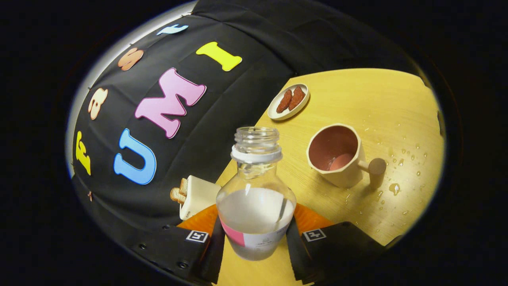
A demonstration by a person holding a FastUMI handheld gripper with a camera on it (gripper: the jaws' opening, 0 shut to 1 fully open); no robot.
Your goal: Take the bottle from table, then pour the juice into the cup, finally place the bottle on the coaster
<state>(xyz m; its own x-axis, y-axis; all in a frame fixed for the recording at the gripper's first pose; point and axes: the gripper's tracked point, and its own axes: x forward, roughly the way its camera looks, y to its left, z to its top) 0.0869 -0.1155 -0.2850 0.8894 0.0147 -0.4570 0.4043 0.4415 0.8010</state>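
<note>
Bottle [256,198], uncapped and partly filled, is sitting clamped between the gripper [256,242] fingers, tilting above the counter [357,99], with the cup [337,155] lying just beyond amid droplets.

The hand-held gripper [256,242] has two wide, flat arms. Each arm has a small white square sticker with a black pattern on it. Small round screws dot one arm. Bright orange parts sit behind both arms.
</note>
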